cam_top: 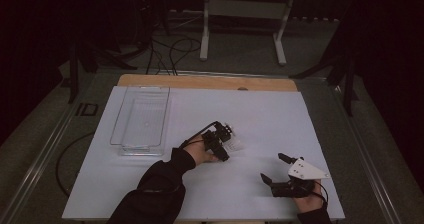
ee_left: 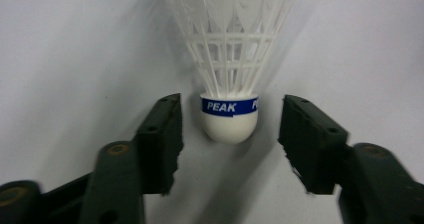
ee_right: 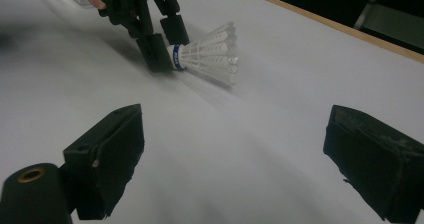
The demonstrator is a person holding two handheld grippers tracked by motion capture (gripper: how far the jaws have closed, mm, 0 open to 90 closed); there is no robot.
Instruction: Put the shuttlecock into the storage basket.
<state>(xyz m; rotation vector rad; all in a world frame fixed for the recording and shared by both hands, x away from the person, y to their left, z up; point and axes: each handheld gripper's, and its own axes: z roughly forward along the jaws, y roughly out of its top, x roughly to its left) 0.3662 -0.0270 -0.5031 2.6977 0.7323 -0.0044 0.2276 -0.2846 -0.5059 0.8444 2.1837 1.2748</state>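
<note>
Shuttlecock [ee_left: 229, 59] lies on its side on the white worktop [cam_top: 260, 114], centre of the high view, w/ its white plastic skirt cut off by the top edge of the left gripper view. Cork cap w/ a blue band reading "PEAK" sits between the pads of the left hand-held gripper [ee_left: 230, 144]; a 2nd word on the band is turned away, unreadable. Jaws stand apart there, a gap on each side of the cap, the left-hand gap narrower, so no clamp on it. In the right gripper view, upper left, the same left hand-held gripper [ee_right: 167, 46] looks closer on the cap, but the near jaw hides the contact point, so can't confirm a touch from that angle. Hand above it is cut off by the frame top.

Right hand-held gripper [cam_top: 280, 168] sits lower right in the high view, jaws wide apart, nothing between them, well apart from the shuttlecock. Its grey plate covers part of the body; the hand holding it is half cut off at the bottom edge.

Clear plastic tray [cam_top: 142, 118] rests left of centre on the worktop; its walls are see-through & hard to trace. Bkgd beyond the worktop is dark: a white stand frame [cam_top: 245, 19] & floor cables [cam_top: 170, 49] just make out.
</note>
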